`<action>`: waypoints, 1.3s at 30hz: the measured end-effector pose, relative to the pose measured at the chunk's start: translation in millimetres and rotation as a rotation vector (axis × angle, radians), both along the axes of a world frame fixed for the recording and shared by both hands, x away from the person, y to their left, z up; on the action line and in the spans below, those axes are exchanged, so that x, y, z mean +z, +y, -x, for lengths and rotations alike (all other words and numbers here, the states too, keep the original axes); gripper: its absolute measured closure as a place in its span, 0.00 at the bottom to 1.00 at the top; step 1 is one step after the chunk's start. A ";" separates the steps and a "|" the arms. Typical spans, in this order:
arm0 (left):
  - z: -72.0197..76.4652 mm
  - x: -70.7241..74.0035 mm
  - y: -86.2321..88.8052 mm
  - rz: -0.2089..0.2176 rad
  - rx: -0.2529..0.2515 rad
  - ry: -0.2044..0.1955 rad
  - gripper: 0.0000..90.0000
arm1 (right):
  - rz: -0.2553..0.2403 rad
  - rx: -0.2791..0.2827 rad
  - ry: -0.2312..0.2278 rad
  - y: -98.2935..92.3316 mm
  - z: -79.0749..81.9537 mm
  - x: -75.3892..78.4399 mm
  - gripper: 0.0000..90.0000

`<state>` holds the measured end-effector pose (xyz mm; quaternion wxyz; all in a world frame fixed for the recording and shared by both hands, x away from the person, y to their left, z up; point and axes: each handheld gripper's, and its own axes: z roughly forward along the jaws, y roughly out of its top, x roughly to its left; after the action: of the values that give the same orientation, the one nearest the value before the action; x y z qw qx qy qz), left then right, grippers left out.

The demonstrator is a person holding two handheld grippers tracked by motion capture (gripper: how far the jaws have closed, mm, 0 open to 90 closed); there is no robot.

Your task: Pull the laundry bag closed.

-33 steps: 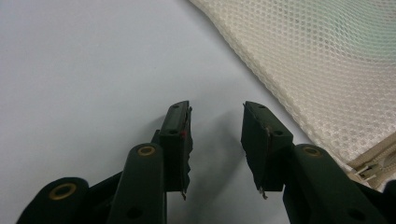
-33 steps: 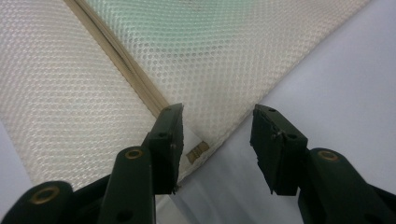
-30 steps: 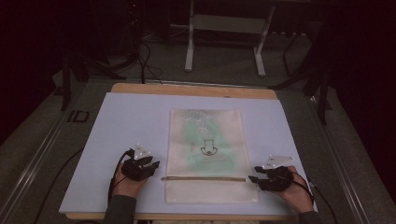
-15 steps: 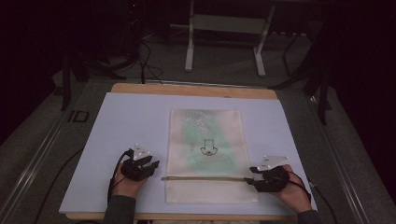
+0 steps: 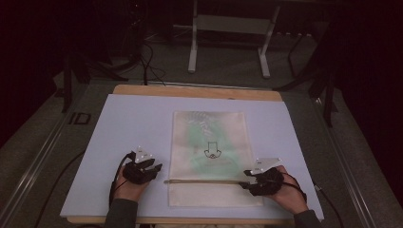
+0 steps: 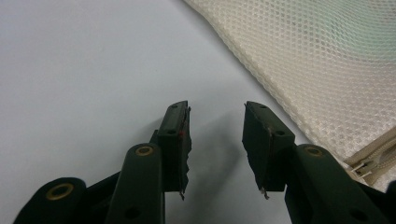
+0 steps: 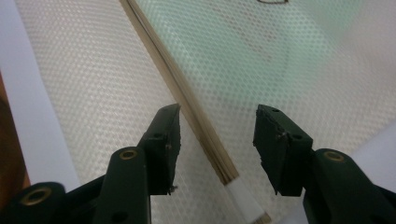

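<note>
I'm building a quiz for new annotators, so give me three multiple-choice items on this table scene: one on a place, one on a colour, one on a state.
1. Where does the cream mesh zip bag lie?
A. On the pale blue sheet covering the table
B. On the floor
C. Hanging from a stand

2. What colour shows through the mesh from inside the bag?
A. Red
B. Pale green
C. Black

3. How do the jaws of the right gripper stand?
A. Shut on the bag's corner
B. Apart, astride the tan zip line
C. Shut on a cable

Answers: 1 A, the high view shows the bag flat on the sheet. 2 B, a green patch shows through the bag's upper half. 3 B, the right gripper view shows a wide gap with the zip between the jaws, neither pressing it.
</note>
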<state>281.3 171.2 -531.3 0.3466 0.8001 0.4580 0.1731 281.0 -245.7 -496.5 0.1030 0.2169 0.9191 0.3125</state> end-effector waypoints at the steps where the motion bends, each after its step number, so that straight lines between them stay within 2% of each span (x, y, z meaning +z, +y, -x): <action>1: 0.0 -0.1 -0.2 -0.002 -0.002 0.001 0.67 | -0.005 0.009 0.002 3.2 0.0 0.7 0.57; 23: 0.6 0.3 -1.4 -0.005 -0.006 0.001 0.67 | 0.007 0.099 0.016 37.9 -3.7 -5.0 0.55; 39: 0.9 0.6 -1.7 -0.007 -0.009 0.001 0.67 | 0.007 0.144 -0.002 63.0 -6.1 -3.2 0.57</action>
<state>280.5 169.5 -530.7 0.3444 0.8033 0.4542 0.1727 287.1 -182.7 -499.7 0.0820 0.1494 0.9332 0.3163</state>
